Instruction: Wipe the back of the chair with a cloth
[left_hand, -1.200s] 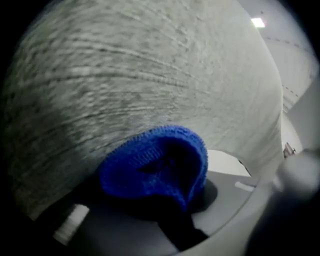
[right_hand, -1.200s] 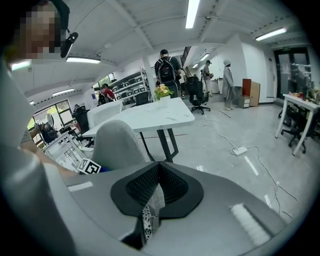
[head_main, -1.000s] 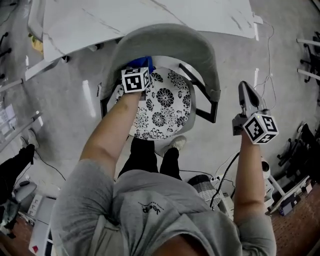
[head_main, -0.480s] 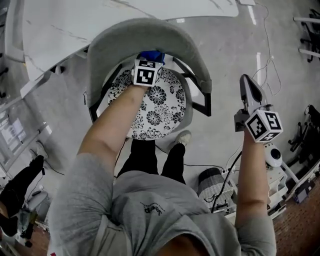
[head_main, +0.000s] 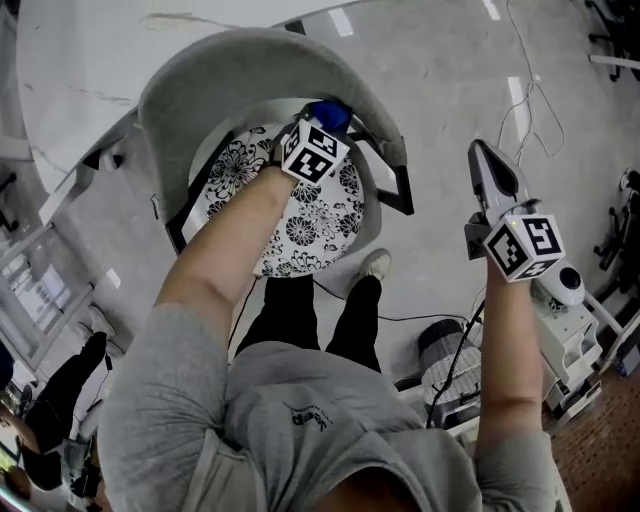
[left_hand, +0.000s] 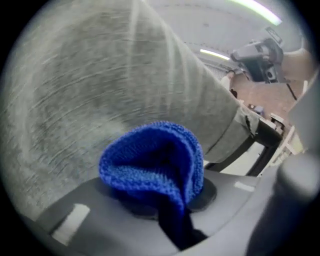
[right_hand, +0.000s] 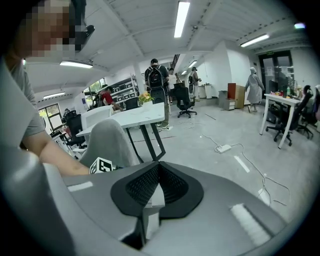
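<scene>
A grey curved chair back (head_main: 260, 62) wraps round a seat with a black-and-white flower cushion (head_main: 300, 215). My left gripper (head_main: 325, 125) is shut on a blue knitted cloth (left_hand: 152, 160), and the cloth (head_main: 330, 112) presses against the inner face of the chair back (left_hand: 100, 85) on its right side. Off to the right of the chair, my right gripper (head_main: 490, 170) is held up in the air, shut, with nothing between its pads (right_hand: 167, 185). In the right gripper view the chair back (right_hand: 112, 142) shows at the left.
A white marble-look table (head_main: 90, 70) stands just behind the chair. The chair's black frame (head_main: 395, 185) juts out at its right. A power strip and cable (right_hand: 225, 148) lie on the floor. Office chairs, desks and several people stand farther off.
My left gripper has slid the blue cloth rightward along the inside of the chair back. The head view has shifted. My right gripper has stayed up at the right.
</scene>
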